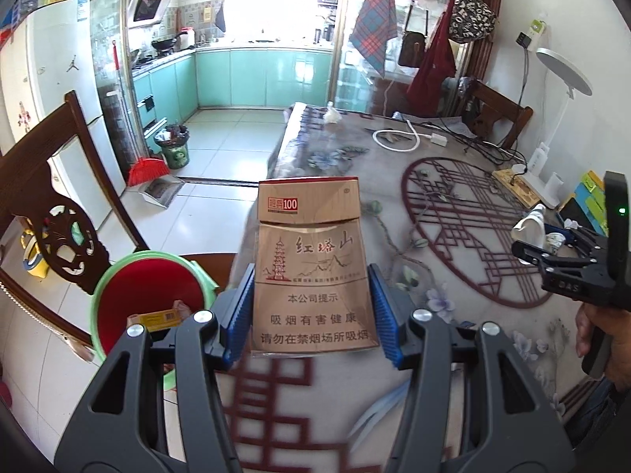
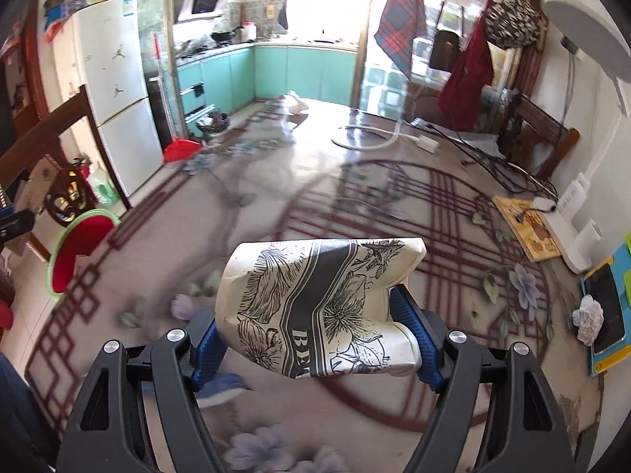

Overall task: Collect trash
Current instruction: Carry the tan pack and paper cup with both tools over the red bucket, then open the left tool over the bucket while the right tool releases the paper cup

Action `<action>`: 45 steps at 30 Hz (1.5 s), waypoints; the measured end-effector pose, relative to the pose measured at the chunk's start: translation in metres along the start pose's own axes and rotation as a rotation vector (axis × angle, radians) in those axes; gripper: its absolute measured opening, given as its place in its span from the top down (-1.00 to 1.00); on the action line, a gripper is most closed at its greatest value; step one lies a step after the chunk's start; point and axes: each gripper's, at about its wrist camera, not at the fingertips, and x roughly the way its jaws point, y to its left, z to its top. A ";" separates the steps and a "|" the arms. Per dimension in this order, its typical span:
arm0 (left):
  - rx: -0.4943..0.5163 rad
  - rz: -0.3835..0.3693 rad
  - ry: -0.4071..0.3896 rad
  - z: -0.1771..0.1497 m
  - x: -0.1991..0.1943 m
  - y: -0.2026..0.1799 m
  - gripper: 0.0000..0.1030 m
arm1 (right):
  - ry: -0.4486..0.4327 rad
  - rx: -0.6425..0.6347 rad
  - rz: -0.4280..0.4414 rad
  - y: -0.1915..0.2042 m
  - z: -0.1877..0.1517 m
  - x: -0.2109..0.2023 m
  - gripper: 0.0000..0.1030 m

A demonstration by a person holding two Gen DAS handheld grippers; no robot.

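My left gripper (image 1: 311, 311) is shut on a brown cigarette pack (image 1: 311, 264) and holds it upright above the table's left edge. A green-rimmed red bin (image 1: 146, 299) stands on a chair just to its left, with a yellow box (image 1: 157, 320) inside. My right gripper (image 2: 315, 323) is shut on a crushed paper cup (image 2: 319, 303) with a black flower print, above the table. It also shows at the right of the left wrist view (image 1: 540, 248). The bin shows at far left in the right wrist view (image 2: 79, 252). A crumpled paper ball (image 2: 588, 317) lies at the table's right.
The table (image 2: 355, 181) has a floral cloth under glass. On it are a white cable (image 2: 374, 140), a power strip (image 2: 568, 228), a book (image 2: 528, 228) and a blue tablet (image 2: 607, 311). A lamp (image 1: 564, 71) stands at right. Wooden chairs (image 1: 59, 213) stand at left and at the far right.
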 end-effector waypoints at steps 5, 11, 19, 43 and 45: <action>-0.028 0.072 -0.011 0.004 -0.007 0.044 -0.01 | -0.024 -0.040 0.059 0.048 0.021 0.000 -0.44; -0.078 0.153 -0.001 0.007 -0.006 0.104 -0.01 | -0.044 -0.096 0.131 0.115 0.049 0.008 -0.44; -0.180 0.211 0.061 0.000 0.015 0.182 -0.01 | -0.057 -0.174 0.222 0.202 0.083 0.024 -0.44; -0.354 0.147 0.189 -0.046 0.045 0.267 -0.41 | -0.006 -0.323 0.336 0.327 0.101 0.080 -0.44; -0.333 0.168 0.174 -0.044 0.041 0.266 -0.56 | -0.006 -0.327 0.345 0.331 0.102 0.081 -0.44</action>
